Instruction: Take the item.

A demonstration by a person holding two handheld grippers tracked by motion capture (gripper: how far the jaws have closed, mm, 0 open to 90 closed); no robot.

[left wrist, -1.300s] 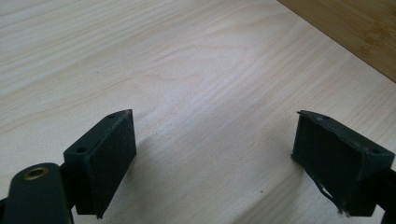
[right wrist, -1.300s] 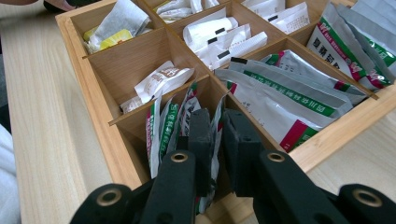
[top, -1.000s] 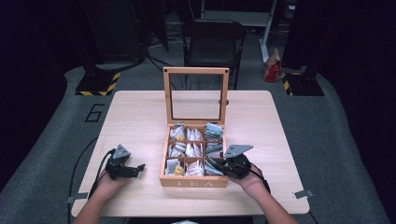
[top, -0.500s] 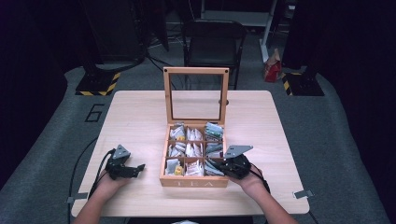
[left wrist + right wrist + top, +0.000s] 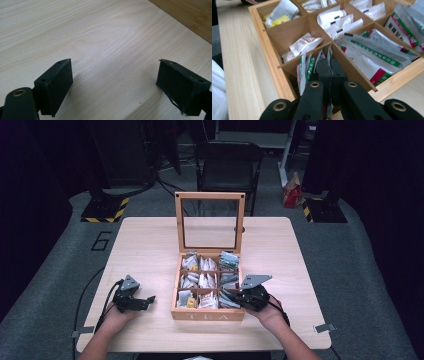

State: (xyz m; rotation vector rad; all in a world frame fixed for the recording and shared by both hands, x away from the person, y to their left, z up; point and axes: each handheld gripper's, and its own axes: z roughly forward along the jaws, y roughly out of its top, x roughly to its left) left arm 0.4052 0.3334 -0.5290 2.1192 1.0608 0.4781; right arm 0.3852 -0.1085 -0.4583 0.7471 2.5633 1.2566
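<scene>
An open wooden tea box (image 5: 207, 316) stands on the table with its glass lid (image 5: 179, 220) upright. Its compartments hold several tea packets. My right gripper (image 5: 228, 296) reaches into the box's near right compartment (image 5: 287, 65). There its jaws (image 5: 330, 66) are pressed together on the thin edge of a green-and-white tea packet (image 5: 329, 53), which stands among similar packets (image 5: 308, 68). My left gripper (image 5: 146, 301) rests on the table left of the box. It is open, with bare wood between its fingers (image 5: 57, 82).
The light wooden table (image 5: 145, 245) has bare room on the left and behind the box. Larger foil packets (image 5: 372, 53) fill the compartment beside my right gripper. A black chair (image 5: 227, 165) stands beyond the table's far edge.
</scene>
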